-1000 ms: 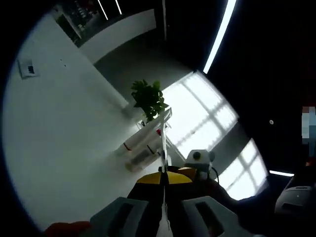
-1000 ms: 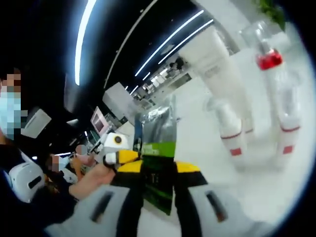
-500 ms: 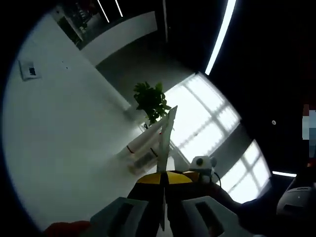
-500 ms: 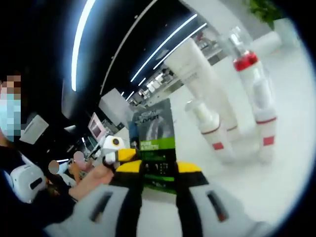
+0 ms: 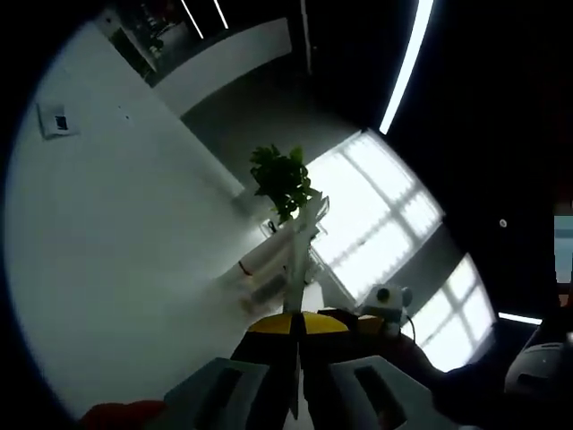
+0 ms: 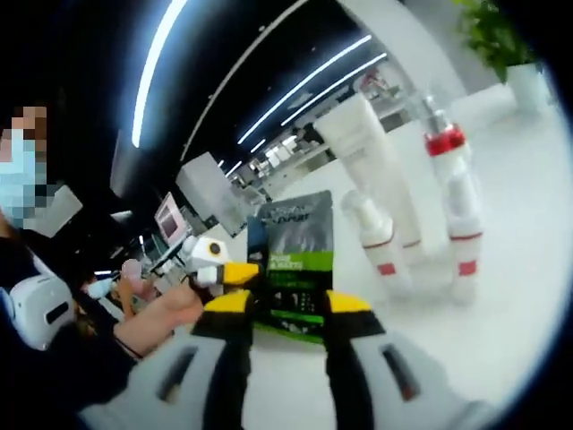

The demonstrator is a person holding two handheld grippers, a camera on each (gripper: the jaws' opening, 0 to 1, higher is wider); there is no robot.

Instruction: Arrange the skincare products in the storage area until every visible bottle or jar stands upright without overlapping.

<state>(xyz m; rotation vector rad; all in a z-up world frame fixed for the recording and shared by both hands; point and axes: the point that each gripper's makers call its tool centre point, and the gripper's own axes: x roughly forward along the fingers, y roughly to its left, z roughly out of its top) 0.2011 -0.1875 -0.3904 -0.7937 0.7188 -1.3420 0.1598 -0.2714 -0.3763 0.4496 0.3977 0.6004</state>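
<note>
**Sachet clamped by both grippers beside standing bottles**

Surface: a plain white table point(image 6: 501, 305), bright and glossy in the right gripper view; in the left gripper view it shows as a wide pale sheet point(image 5: 116, 269). Room: dark ceiling with long strip lights point(image 6: 161, 54), a big gridded window point(image 5: 376, 215) and a leafy plant point(image 5: 282, 179) at the table's far end. The plant also shows in a white pot at the upper right of the right gripper view point(image 6: 497, 40). A person's hand point(image 6: 157, 313) sits at the left of that view.

Right gripper point(image 6: 285, 309): jaws drawn in on a flat dark sachet point(image 6: 294, 260) with a green band, held face-on, its lower edge between the yellow tips. The left gripper point(image 6: 215, 264) comes in from the left and meets the sachet's left edge.

Left gripper view: own gripper point(image 5: 296, 327) pinched almost shut, the sachet point(image 5: 298, 269) seen edge-on as a thin pale blade rising from between the tips.

Beyond the sachet, to its right in the right gripper view, three products stand upright on the table, close together: a tall white tube point(image 6: 372, 161), a short white pump bottle point(image 6: 376, 237) with a red band just in front of it, and a slim bottle point(image 6: 452, 193) with a red collar and clear cap to the right. Whether the tube and pump bottle touch cannot be told. In the left gripper view the same cluster point(image 5: 269, 264) lies just behind the sachet's edge, too small to sort.
</note>
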